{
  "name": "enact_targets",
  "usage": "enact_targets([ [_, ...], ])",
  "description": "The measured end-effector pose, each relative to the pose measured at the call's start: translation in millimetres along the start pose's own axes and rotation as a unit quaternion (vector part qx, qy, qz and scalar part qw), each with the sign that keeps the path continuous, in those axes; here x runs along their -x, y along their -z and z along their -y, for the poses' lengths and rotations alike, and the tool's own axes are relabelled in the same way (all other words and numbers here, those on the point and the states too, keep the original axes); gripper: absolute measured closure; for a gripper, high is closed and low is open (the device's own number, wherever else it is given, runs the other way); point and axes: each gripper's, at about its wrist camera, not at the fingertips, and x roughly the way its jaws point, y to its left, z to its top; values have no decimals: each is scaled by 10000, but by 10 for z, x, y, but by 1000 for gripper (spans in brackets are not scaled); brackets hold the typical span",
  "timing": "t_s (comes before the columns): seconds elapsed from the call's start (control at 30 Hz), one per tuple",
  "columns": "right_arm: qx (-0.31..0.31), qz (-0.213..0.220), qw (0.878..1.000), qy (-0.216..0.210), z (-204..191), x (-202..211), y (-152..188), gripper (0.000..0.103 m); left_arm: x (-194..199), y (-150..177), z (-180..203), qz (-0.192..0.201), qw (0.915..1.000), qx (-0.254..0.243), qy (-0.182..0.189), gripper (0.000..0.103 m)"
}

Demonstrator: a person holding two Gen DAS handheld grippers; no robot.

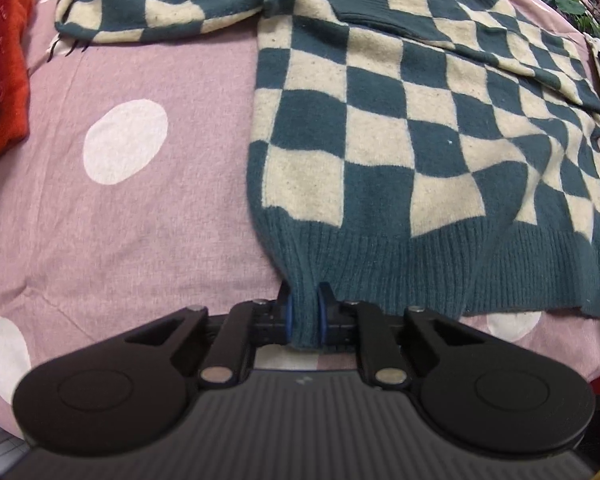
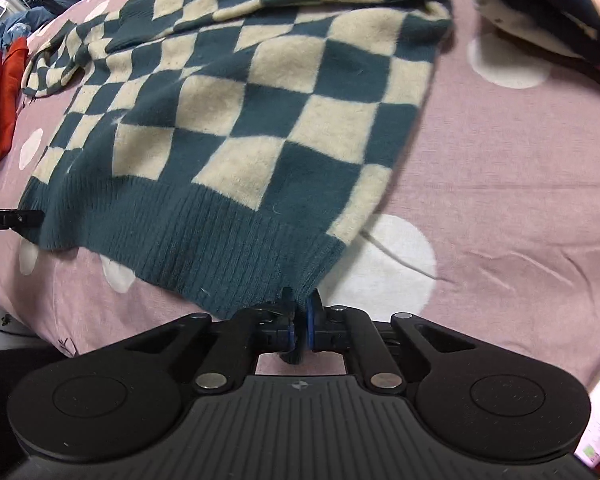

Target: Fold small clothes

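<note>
A teal and cream checkered knit sweater (image 1: 400, 128) lies flat on a pink bedsheet with white dots (image 1: 132, 200). One sleeve stretches out to the far left, the other is folded across the chest. My left gripper (image 1: 304, 312) is shut on the left corner of the ribbed teal hem. In the right wrist view the same sweater (image 2: 240, 112) fills the middle, and my right gripper (image 2: 300, 316) is shut on the right corner of its hem. The left gripper's tip (image 2: 16, 219) shows at the left edge.
Red and orange clothes (image 1: 4, 60) lie at the far left of the bed. A pile of dark navy and pink clothes (image 2: 548, 4) sits at the far right. A loose white thread (image 2: 400, 256) lies on the sheet beside the hem.
</note>
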Motion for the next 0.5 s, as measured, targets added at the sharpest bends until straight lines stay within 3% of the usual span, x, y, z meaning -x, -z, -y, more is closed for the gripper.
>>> enact_targets([
  [0.13, 131, -195, 9997, 102, 165, 280, 146, 96, 135, 35, -27, -61, 9997, -219, 133, 93],
  [0.23, 224, -401, 9985, 303, 301, 414, 192, 97, 135, 106, -54, -394, 9986, -303, 152, 97],
  [0.33, 275, -649, 9965, 454, 384, 398, 205, 99, 5, 261, -66, -848, 9949, -538, 2, 98],
  [0.43, 273, -732, 9955, 532, 369, 259, 186, 98, -23, 307, -113, -844, 9955, -433, -57, 96],
  [0.47, 245, -803, 9950, 533, 357, 227, 173, 100, 7, 263, -145, -852, 9961, -247, -35, 86],
  [0.5, 221, -843, 9941, 643, 348, 212, 154, 94, 56, 204, -170, -791, 9968, -81, -79, 76],
])
